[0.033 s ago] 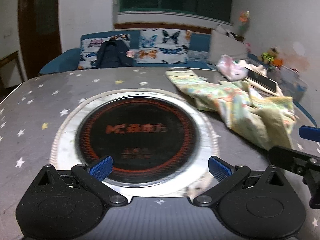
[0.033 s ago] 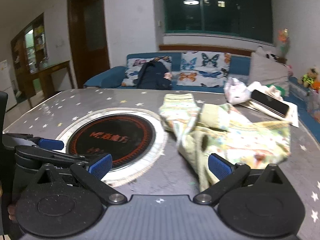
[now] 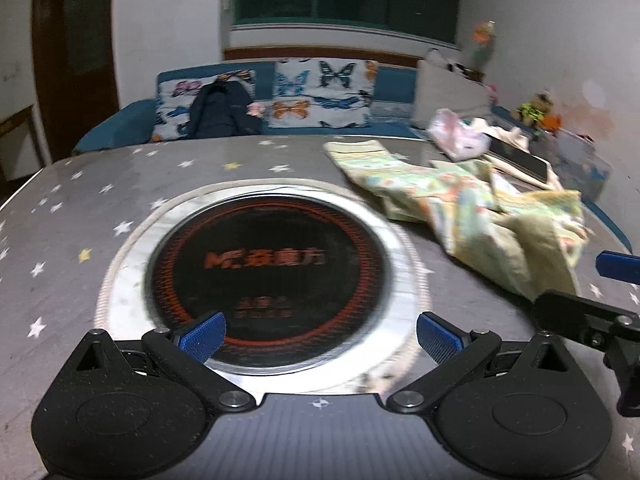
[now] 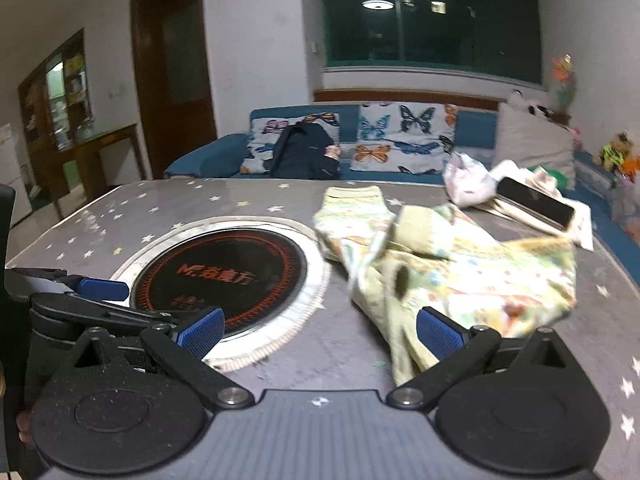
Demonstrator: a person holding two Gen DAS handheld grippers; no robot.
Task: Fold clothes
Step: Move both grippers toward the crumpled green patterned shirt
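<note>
Star-dotted table (image 4: 120, 220) bears a crumpled pale garment (image 4: 460, 272) right of the round hob (image 4: 224, 276). Both the left gripper (image 3: 318, 330) and right gripper (image 4: 318, 330) gape empty. Soft, light cloth; its hem edge looks the likeliest hold.

In the left wrist view the right gripper (image 3: 608, 292) is cut off by the picture's right edge, so only one blue pad and part of its black linkage show, and the cooktop (image 3: 268, 264) lettering is smeared by blur. In the right wrist view the left gripper (image 4: 92, 300), left of the cooktop (image 4: 220, 272), runs off the left edge, and the near fold of the garment (image 4: 460, 276) is blurred, its tip hidden behind a blue pad.
</note>
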